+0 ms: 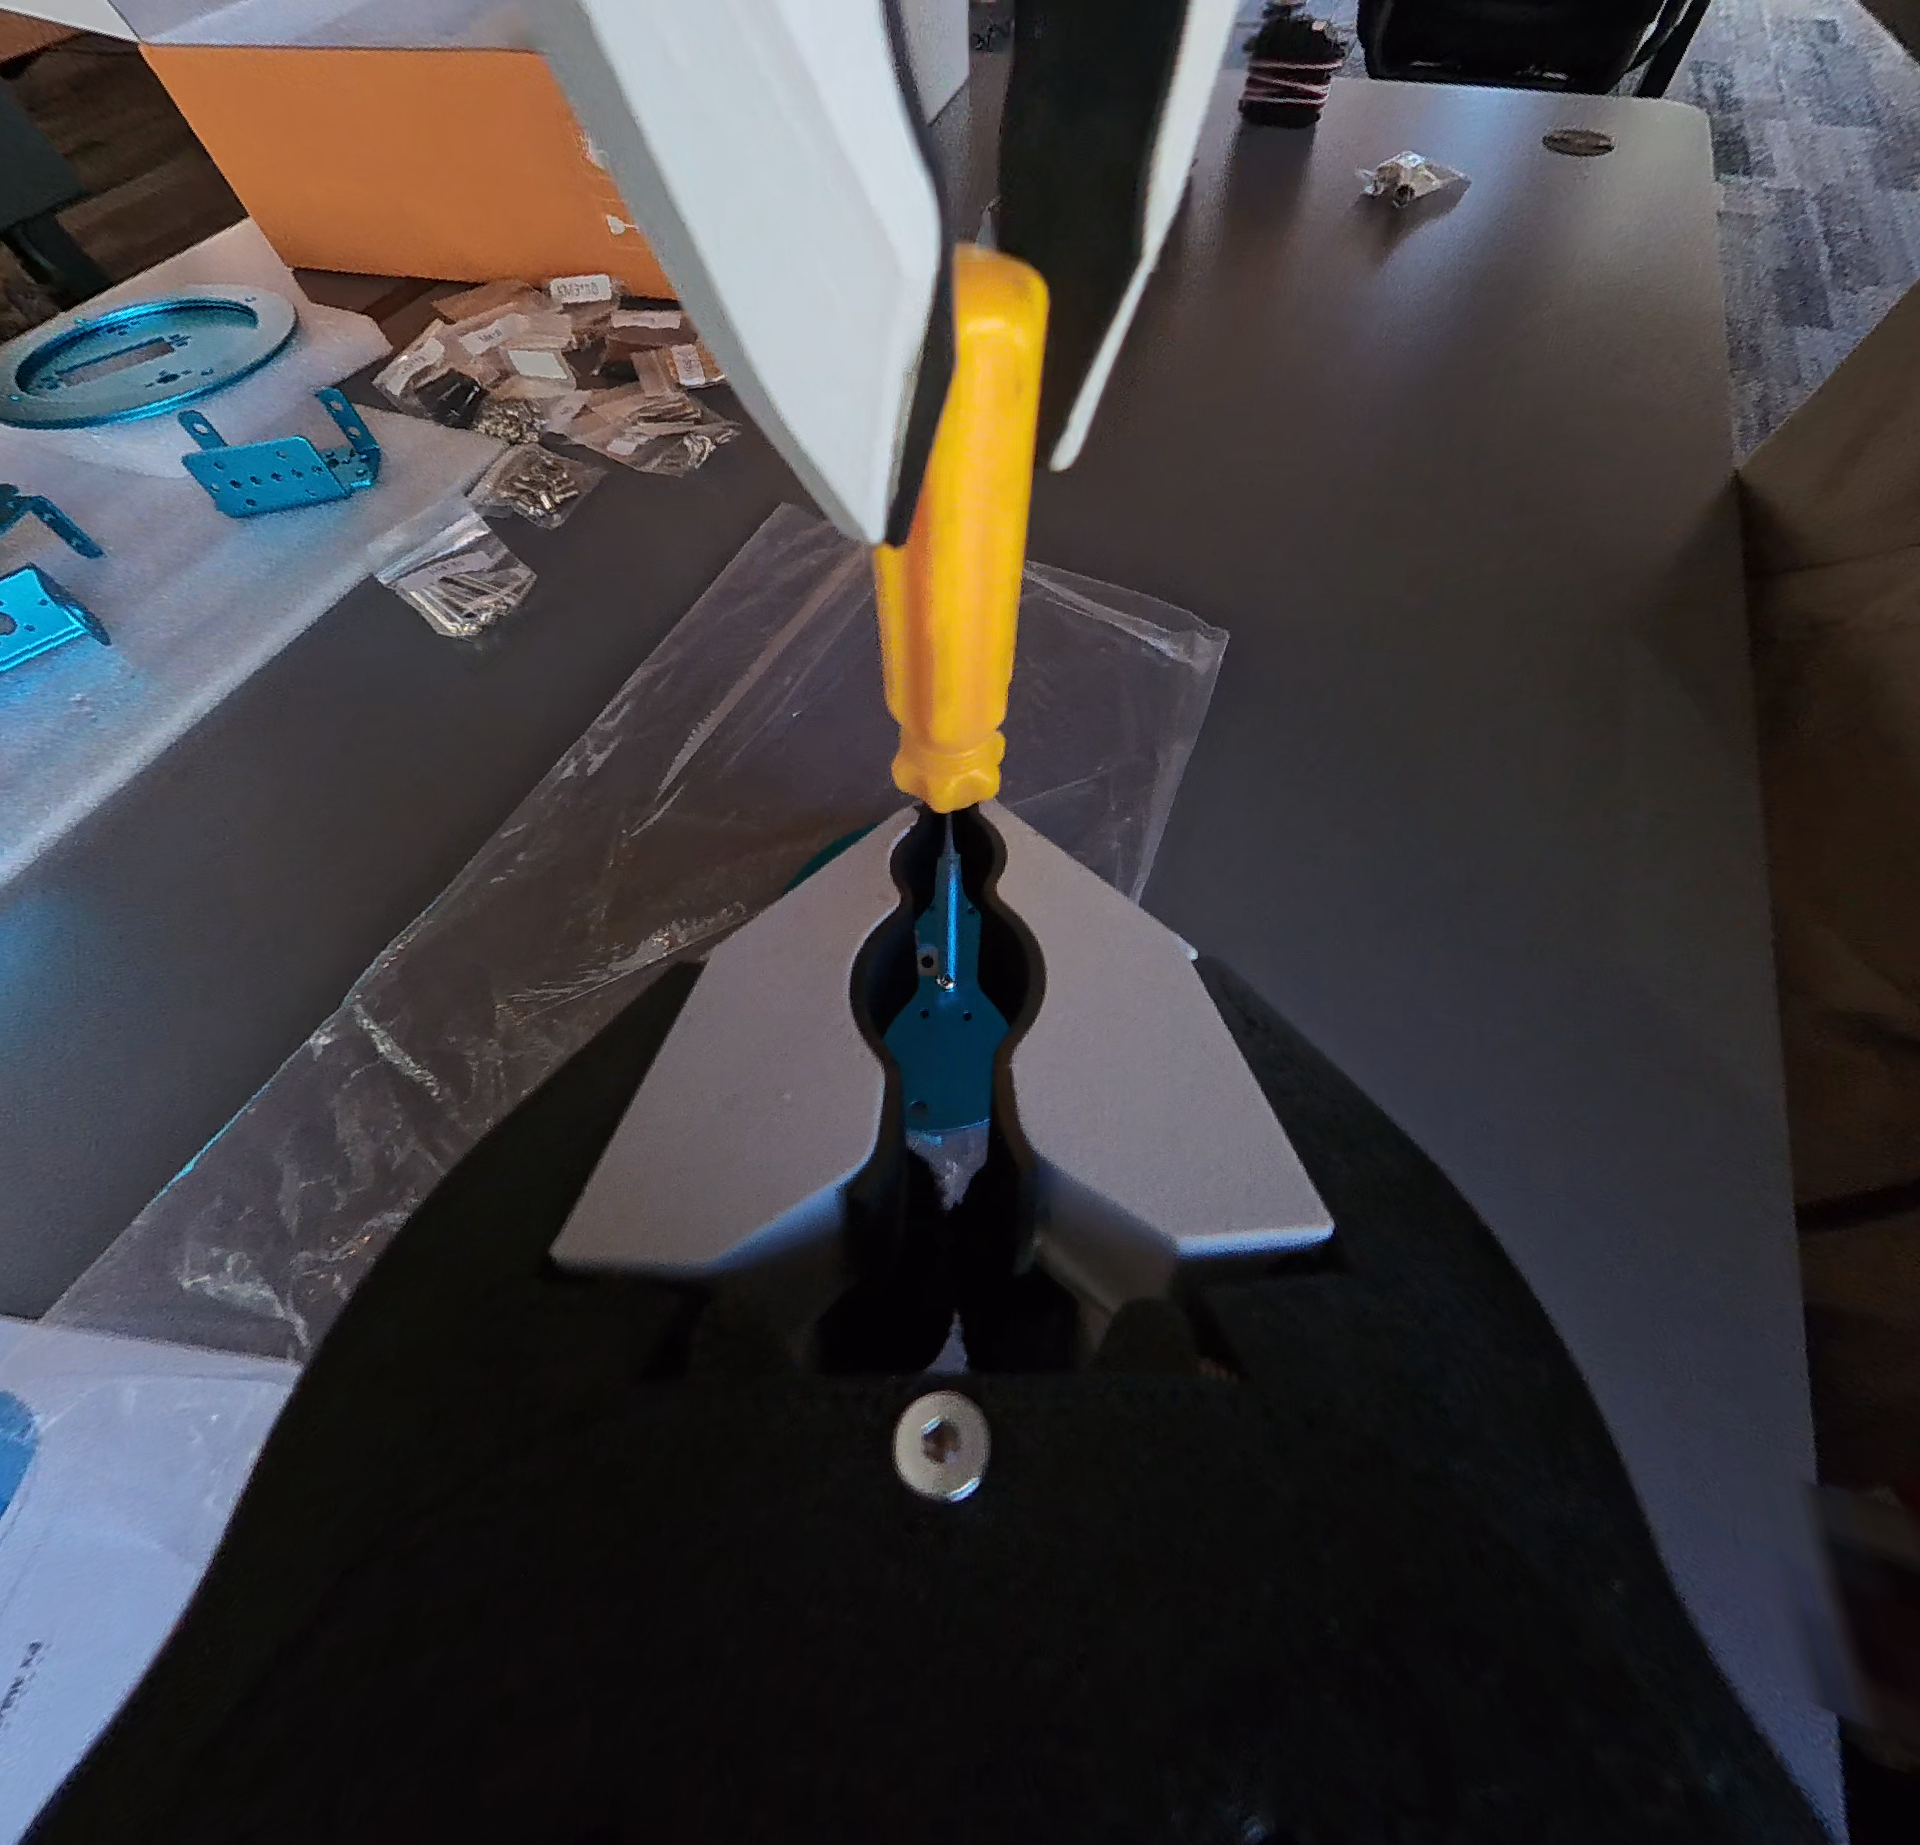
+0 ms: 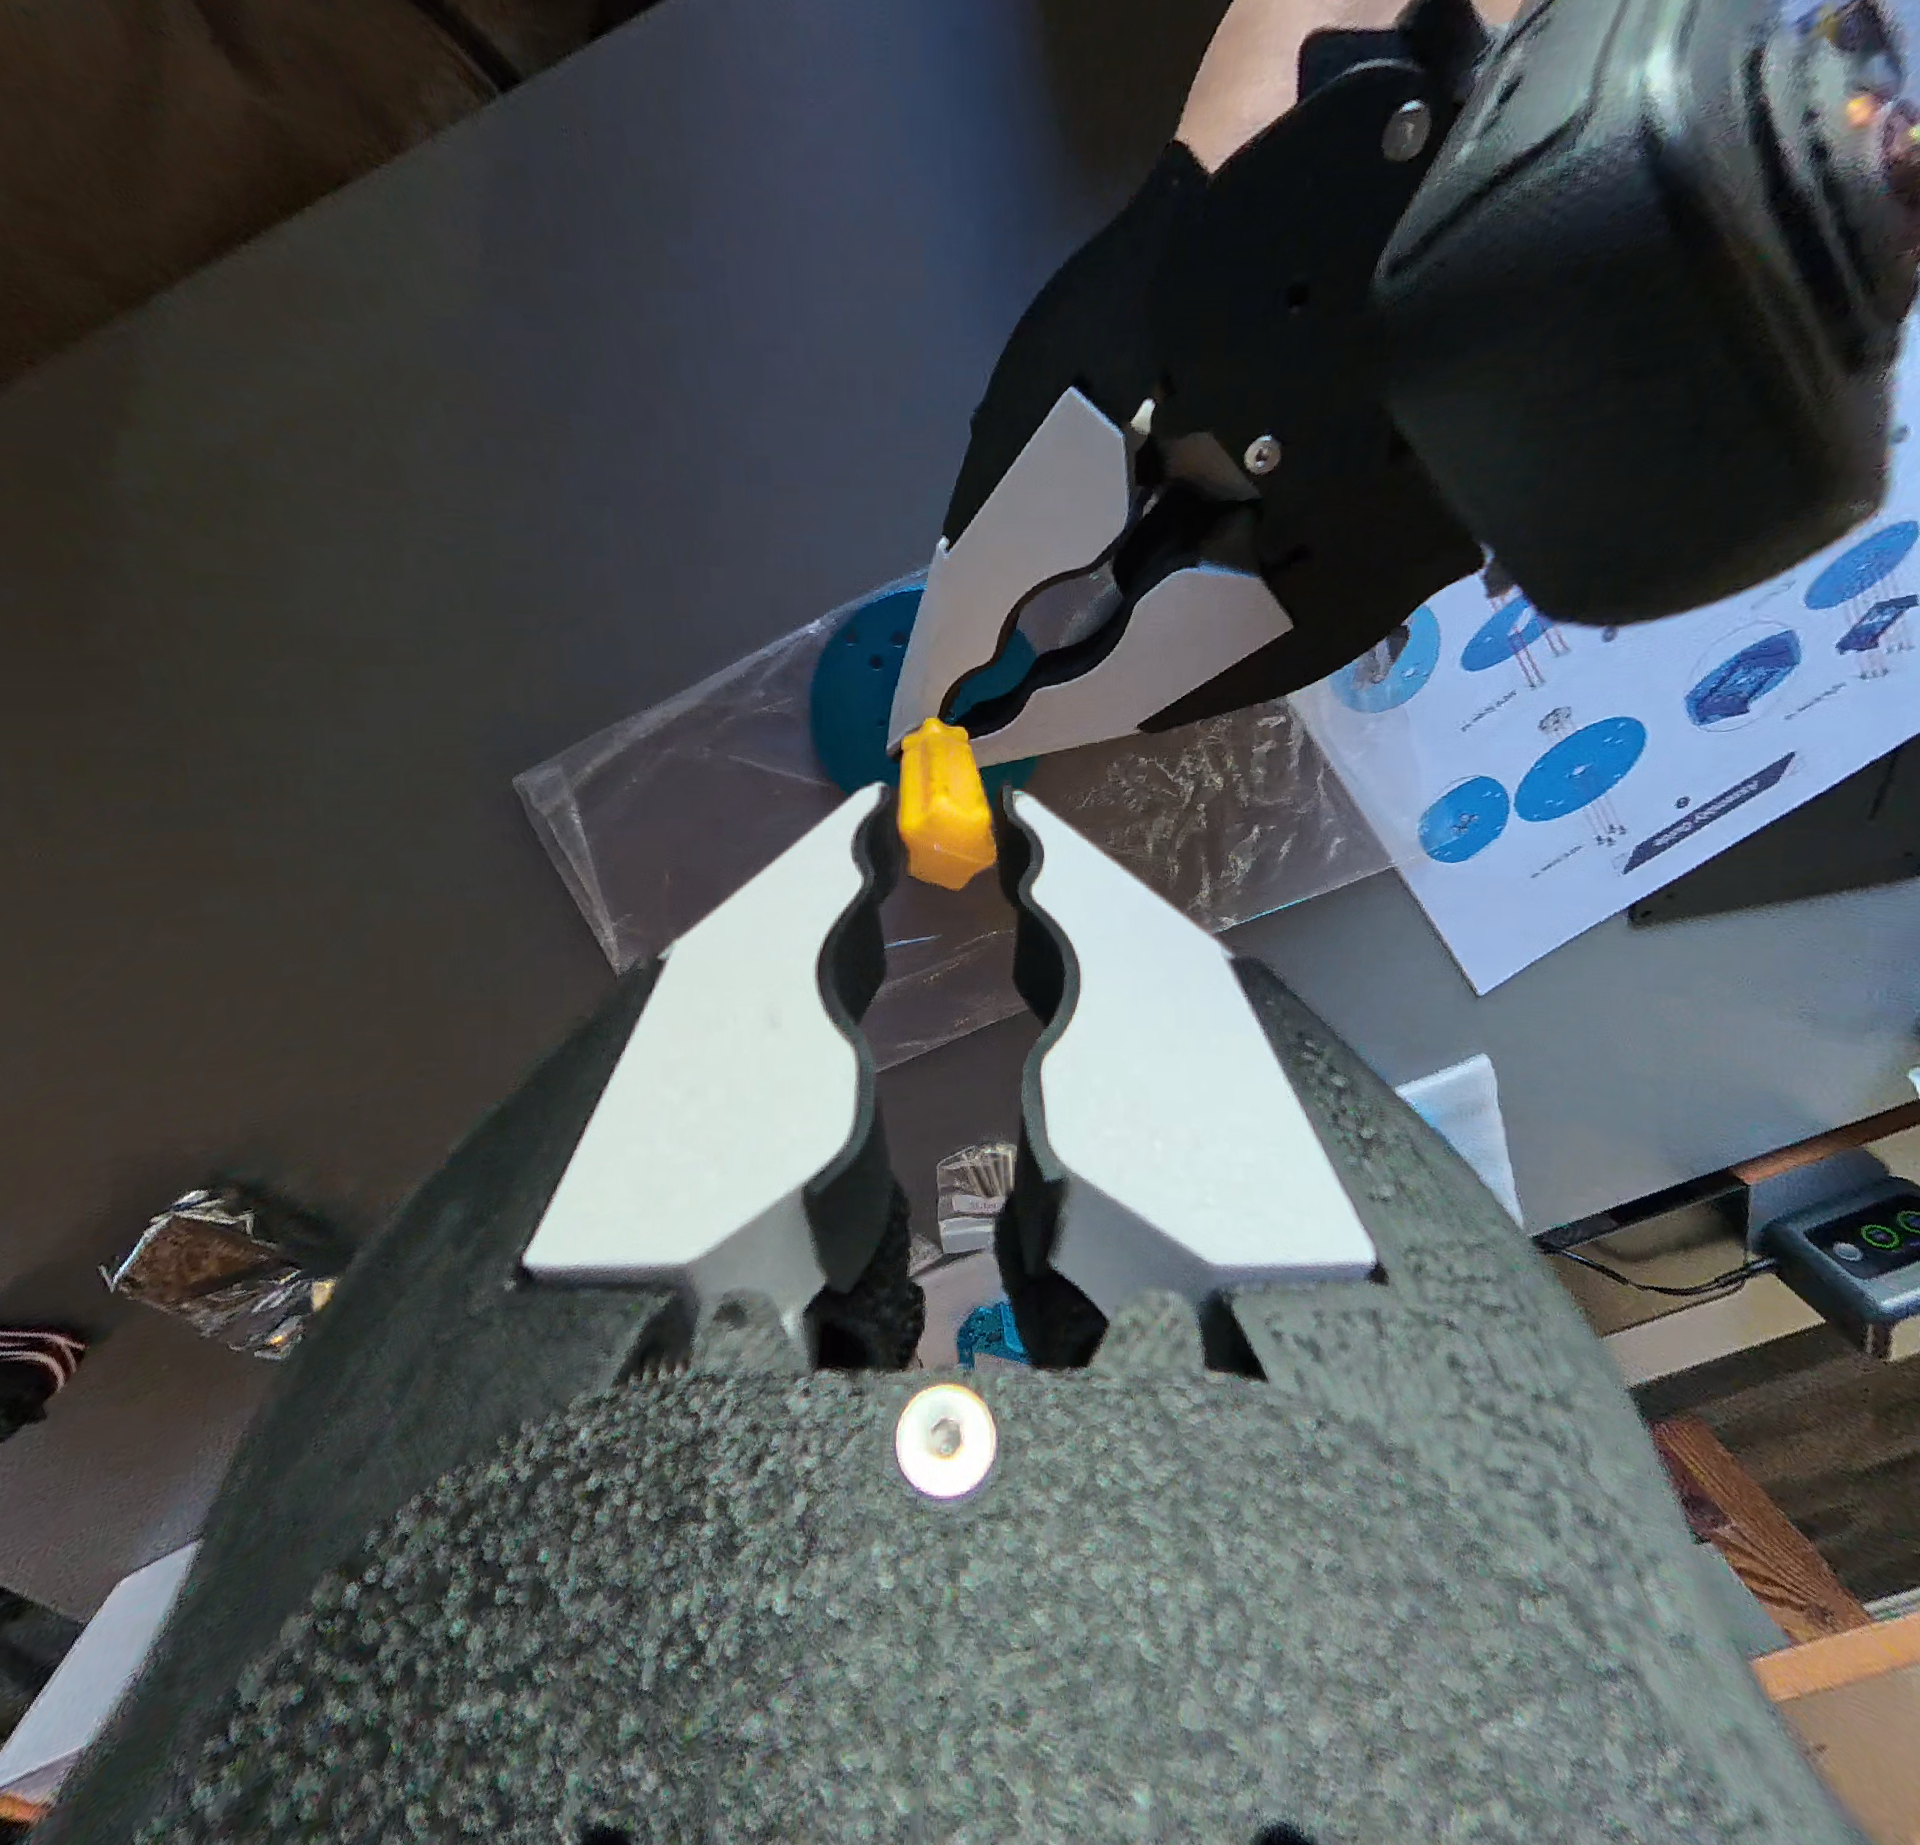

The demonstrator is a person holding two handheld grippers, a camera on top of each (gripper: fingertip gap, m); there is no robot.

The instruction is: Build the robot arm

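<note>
My left gripper [image 1: 948, 819] is shut on a blue metal part [image 1: 940, 1052] with small holes, which shows in the gap between its fingers. My right gripper [image 2: 948, 793] is shut on the handle of a yellow screwdriver [image 2: 940, 824]. In the left wrist view the right gripper [image 1: 971, 502] holds the screwdriver [image 1: 961, 548] upright from above. Its thin shaft runs down between my left fingers to a small screw [image 1: 945, 982] on the blue part. In the right wrist view the left gripper [image 2: 940, 746] reaches in from the upper right over a blue round plate [image 2: 862, 652].
A clear plastic bag [image 1: 675, 808] lies under the work on the grey table [image 1: 1455, 652]. Bags of screws [image 1: 540, 382], blue brackets [image 1: 281, 460] and a blue ring [image 1: 145, 351] lie left, by an orange box [image 1: 416, 154]. A printed sheet [image 2: 1662, 756] lies right. One gripper's finger ends stand about 7 centimeters off the other's.
</note>
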